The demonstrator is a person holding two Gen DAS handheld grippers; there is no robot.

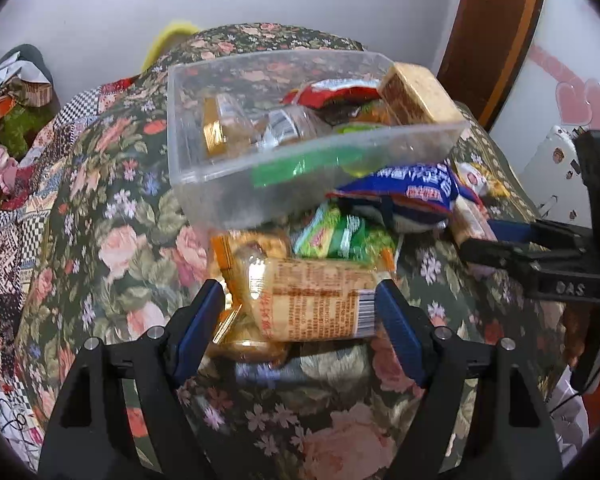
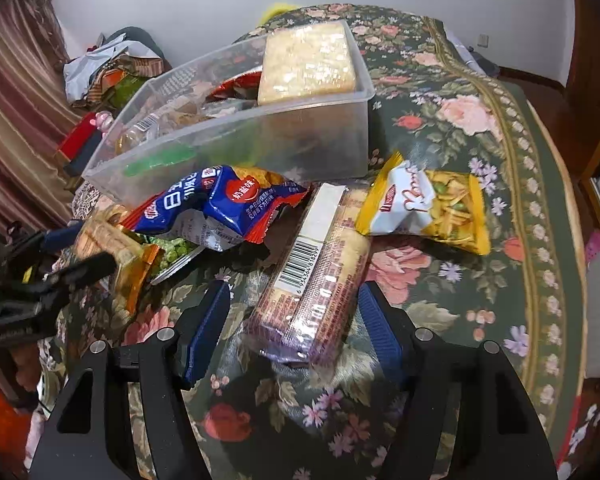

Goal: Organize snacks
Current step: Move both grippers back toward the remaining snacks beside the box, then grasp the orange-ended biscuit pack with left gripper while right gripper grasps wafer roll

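A clear plastic bin (image 1: 220, 184) (image 2: 260, 152) on a floral cloth holds several snacks, with a cracker pack (image 2: 308, 60) leaning at its right end. In front of it lie a blue bag (image 2: 216, 204), a green pea pack (image 1: 340, 236), and a yellow-white bag (image 2: 428, 208). My left gripper (image 1: 300, 300) is open, its blue pads on either side of an orange cracker pack (image 1: 312, 300). My right gripper (image 2: 292, 308) is open around a long cracker pack with a barcode (image 2: 312, 284). The pads do not clearly press either pack.
The floral cloth (image 2: 440, 120) covers a round table. Clutter (image 2: 112, 68) and a striped curtain sit at the far left, and a brown door frame (image 1: 496, 40) at the right. The other gripper shows at each view's edge (image 1: 540, 256) (image 2: 60, 276).
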